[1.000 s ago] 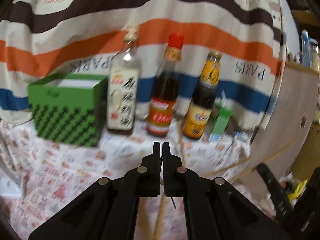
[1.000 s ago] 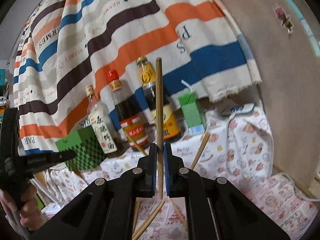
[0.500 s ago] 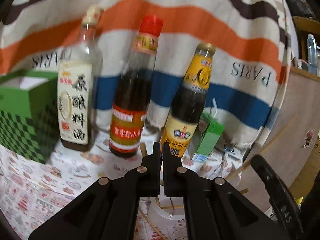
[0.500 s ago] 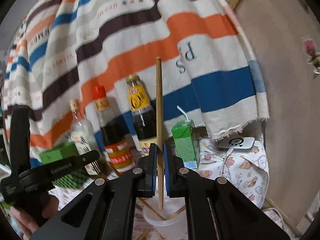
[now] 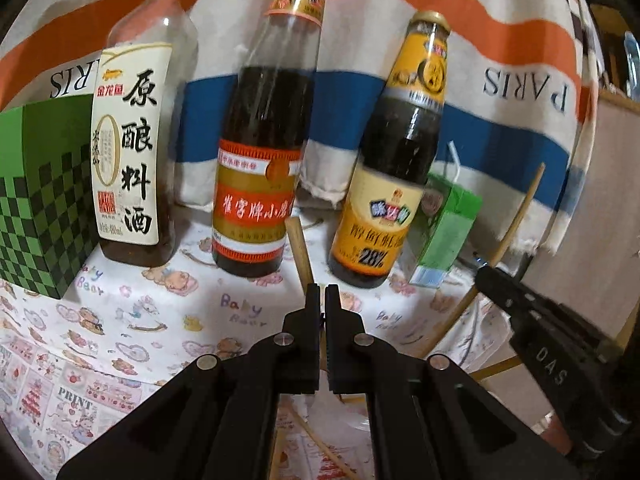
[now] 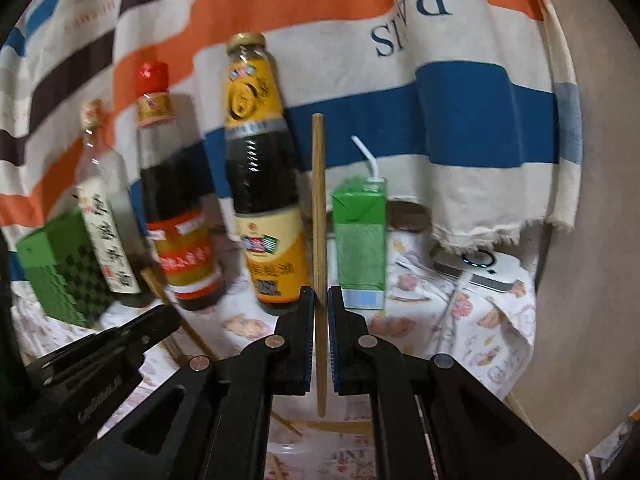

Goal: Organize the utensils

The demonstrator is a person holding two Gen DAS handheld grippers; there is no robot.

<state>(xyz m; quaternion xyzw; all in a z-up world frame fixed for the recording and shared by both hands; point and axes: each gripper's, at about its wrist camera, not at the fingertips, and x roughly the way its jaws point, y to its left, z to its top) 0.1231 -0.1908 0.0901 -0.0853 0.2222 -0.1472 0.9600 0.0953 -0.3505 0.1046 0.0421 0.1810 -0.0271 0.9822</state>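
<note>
Right tool (image 6: 321, 294): we see it clamped on one upright chopstick (image 6: 318, 200), which runs down between the pads and pokes out below them.
Left tool (image 5: 323, 292): we see its pads pressed together; a second chopstick (image 5: 302, 250) rises just past the tips, and we cannot tell whether it is gripped.
Tools counted: two, each showing at the edge of the other's view.
Loose chopsticks: several lie on the tabletop (image 5: 132, 320) below both tools; we cannot count them exactly.
Clear cup: one rim (image 6: 288, 450) shows under the right tool, mostly hidden.
Bottles: three in a row beyond the tools, namely a pale-labelled bottle (image 5: 132, 152), a red-capped bottle (image 5: 264, 160) and a yellow-labelled bottle (image 5: 396, 168).
Held chopstick against the row: in the right wrist view it stands between the yellow-labelled bottle and the drink carton.
Drink carton (image 6: 360, 240): one, green, with a white straw, at the row's right end.
Green box (image 5: 40, 200): one, checkered, at the row's left end.
White device (image 6: 480, 270): one, on the tabletop right of the carton.
Striped cloth (image 6: 460, 120): one, hanging behind everything.
</note>
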